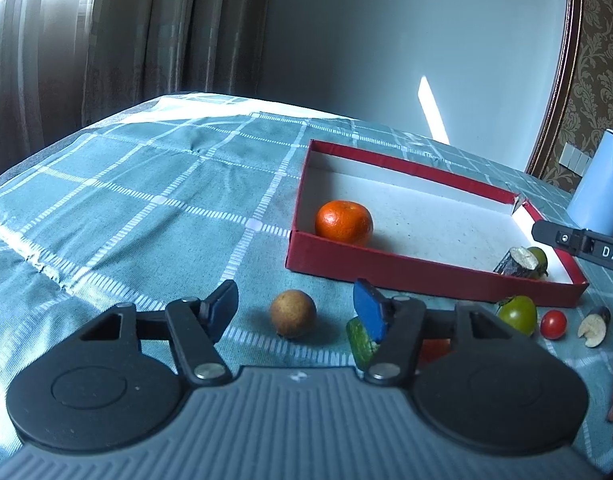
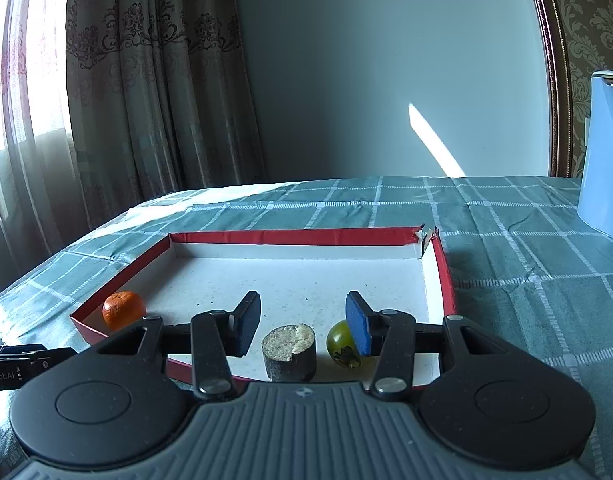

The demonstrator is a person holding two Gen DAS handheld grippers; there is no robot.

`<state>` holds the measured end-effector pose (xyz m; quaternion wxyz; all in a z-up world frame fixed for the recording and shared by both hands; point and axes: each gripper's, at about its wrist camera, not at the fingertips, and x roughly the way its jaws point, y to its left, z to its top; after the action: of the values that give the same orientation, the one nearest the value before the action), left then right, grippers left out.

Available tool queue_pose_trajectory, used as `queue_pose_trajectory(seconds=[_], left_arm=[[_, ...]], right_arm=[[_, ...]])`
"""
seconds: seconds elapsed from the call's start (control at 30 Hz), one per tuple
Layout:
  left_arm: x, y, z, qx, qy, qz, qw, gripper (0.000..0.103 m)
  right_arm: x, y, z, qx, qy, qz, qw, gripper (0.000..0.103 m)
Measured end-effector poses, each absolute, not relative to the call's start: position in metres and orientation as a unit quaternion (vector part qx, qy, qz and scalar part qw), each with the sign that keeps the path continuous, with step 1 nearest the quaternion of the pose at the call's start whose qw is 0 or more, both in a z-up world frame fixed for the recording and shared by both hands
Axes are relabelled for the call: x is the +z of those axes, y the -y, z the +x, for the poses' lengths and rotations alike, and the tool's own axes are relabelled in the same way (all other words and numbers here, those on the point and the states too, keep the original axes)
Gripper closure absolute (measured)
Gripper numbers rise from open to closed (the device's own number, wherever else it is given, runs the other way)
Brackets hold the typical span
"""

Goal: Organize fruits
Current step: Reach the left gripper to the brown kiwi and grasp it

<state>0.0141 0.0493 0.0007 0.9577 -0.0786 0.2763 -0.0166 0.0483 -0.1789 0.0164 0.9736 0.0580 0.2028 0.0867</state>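
Blue pads line the inner faces of both grippers' black fingers. The left gripper (image 1: 294, 312) hangs low over the green checked cloth (image 1: 126, 208) with its jaws partly apart; a round brown fruit (image 1: 293, 313) sits on the cloth in the gap between them, and neither pad touches it. Just behind its right finger lies a green piece (image 1: 359, 345), partly hidden, so contact there cannot be told.

The right gripper (image 2: 302, 326) reaches over the near wall of the red box (image 2: 266, 237). Its jaws stand at a moderate width with a dark cylindrical chunk (image 2: 289, 354) with a pale cut top in the gap, clear of both pads. A green tomato (image 2: 341, 340) rests just beside the right finger; whether they touch is unclear.

An orange mandarin (image 1: 343, 222) lies in the box's near left corner. Outside the box's near wall, on the cloth, sit another green tomato (image 1: 517, 314), a small red tomato (image 1: 553, 324) and a dark cut piece (image 1: 594, 326). A light blue kettle (image 2: 604, 152) stands to the right.
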Motion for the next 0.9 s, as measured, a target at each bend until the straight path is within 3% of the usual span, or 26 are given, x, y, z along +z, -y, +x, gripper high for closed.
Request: queue_pose_trajectory(seconds=[0.03, 0.17, 0.3, 0.77, 0.8, 0.9], left_arm=[[0.001, -0.049, 0.014, -0.021, -0.276, -0.078, 0.958, 0.043], [0.0, -0.05, 0.015, -0.039, -0.277, -0.086, 0.956, 0.043], [0.0, -0.056, 0.014, -0.067, -0.277, -0.104, 0.953, 0.049], [-0.003, -0.05, 0.021, -0.09, -0.305, -0.055, 0.947, 0.049], [-0.003, -0.047, 0.021, -0.089, -0.304, -0.047, 0.947, 0.052], [-0.004, -0.04, 0.021, -0.096, -0.305, -0.025, 0.947, 0.078]], right_arm=[[0.016, 0.179, 0.048, 0.087, -0.204, 0.058, 0.973, 0.057], [0.017, 0.179, 0.047, 0.082, -0.199, 0.058, 0.975, 0.038], [0.017, 0.179, 0.046, 0.082, -0.199, 0.06, 0.975, 0.038], [0.015, 0.179, 0.048, 0.084, -0.204, 0.057, 0.974, 0.038], [0.015, 0.178, 0.049, 0.083, -0.204, 0.057, 0.974, 0.038], [0.015, 0.178, 0.048, 0.083, -0.204, 0.056, 0.974, 0.038]])
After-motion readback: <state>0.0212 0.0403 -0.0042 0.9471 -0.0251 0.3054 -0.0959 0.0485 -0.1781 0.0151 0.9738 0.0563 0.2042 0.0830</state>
